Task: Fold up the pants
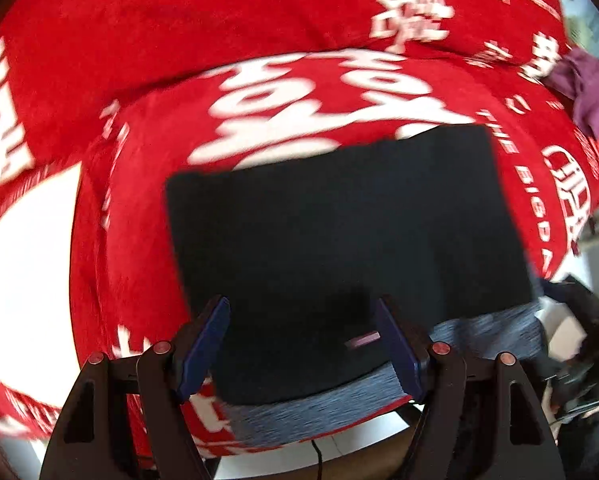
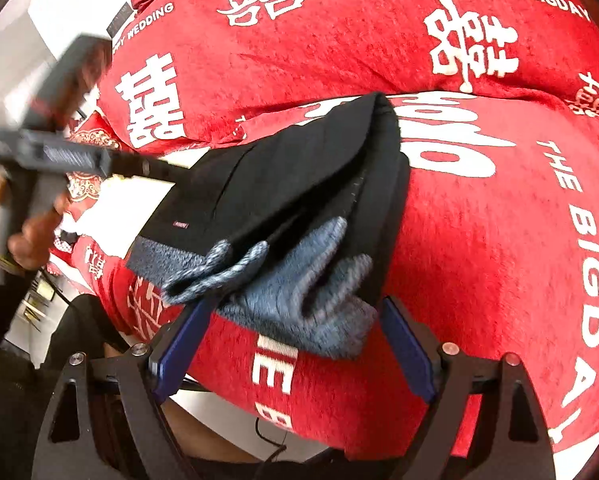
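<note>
Your pants [image 1: 339, 232] lie folded into a black rectangle on the red blanket [image 1: 179, 60], with a grey-blue fleece lining showing along the near edge. A small pink label sits on the black cloth close to that edge.

Your left gripper [image 1: 303, 344] hangs above the near edge of the pants, pointing steeply down. Its jaws stand apart, with nothing pressed between the blue pads [image 1: 203, 348]; the cloth below them is free. The view here is smeared by motion.

Your right gripper [image 2: 295, 348] is also released, jaws wide, poised over the near corner of the stack. From this side the pants [image 2: 299, 168] show as several stacked layers, the fold ridge at the far end and the fleece lining [image 2: 299, 296] splayed out loosely toward you between the pads. The pads do not press on it.

In the right view your left hand [image 2: 27, 236] and its gripper body appear blurred at the left, beside the pants' left edge.

A purple cloth [image 1: 587, 88] lies crumpled on the blanket, well apart from the pants, at the far right.
</note>
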`<action>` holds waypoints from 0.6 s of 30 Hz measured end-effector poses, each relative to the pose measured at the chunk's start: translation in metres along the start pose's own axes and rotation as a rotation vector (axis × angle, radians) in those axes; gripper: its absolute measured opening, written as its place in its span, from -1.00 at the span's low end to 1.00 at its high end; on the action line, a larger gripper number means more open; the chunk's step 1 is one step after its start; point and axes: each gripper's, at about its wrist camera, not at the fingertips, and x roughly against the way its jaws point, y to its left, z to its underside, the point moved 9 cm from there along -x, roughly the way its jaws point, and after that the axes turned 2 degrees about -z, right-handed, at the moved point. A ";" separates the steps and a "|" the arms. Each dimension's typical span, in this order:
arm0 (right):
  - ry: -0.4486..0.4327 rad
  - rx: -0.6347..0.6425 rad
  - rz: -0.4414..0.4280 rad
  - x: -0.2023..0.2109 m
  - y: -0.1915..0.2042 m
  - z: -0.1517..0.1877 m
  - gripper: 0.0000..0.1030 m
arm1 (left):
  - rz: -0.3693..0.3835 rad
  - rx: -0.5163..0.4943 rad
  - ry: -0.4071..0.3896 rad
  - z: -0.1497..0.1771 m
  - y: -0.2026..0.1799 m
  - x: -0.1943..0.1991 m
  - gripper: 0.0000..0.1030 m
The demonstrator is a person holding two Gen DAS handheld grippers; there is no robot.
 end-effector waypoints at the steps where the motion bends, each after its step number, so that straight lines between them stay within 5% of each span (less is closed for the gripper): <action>1: 0.000 0.001 0.008 0.004 -0.002 0.002 0.74 | -0.001 0.019 0.002 0.004 0.004 -0.005 0.47; 5: -0.049 -0.036 0.108 0.031 -0.012 -0.005 0.74 | -0.004 0.042 -0.044 0.013 0.013 -0.008 0.47; 10: -0.214 0.052 0.012 0.054 0.043 -0.044 0.88 | -0.011 0.036 -0.065 0.015 0.013 -0.017 0.73; 13: -0.143 0.109 -0.097 0.021 0.072 -0.044 0.90 | 0.025 0.063 -0.064 0.017 0.018 -0.024 0.74; 16: 0.044 0.080 0.036 -0.037 0.042 -0.020 0.90 | 0.074 0.103 -0.037 0.023 0.023 -0.033 0.84; 18: 0.037 0.046 0.074 -0.045 0.024 -0.013 0.92 | 0.082 0.126 -0.031 0.025 0.027 -0.032 0.84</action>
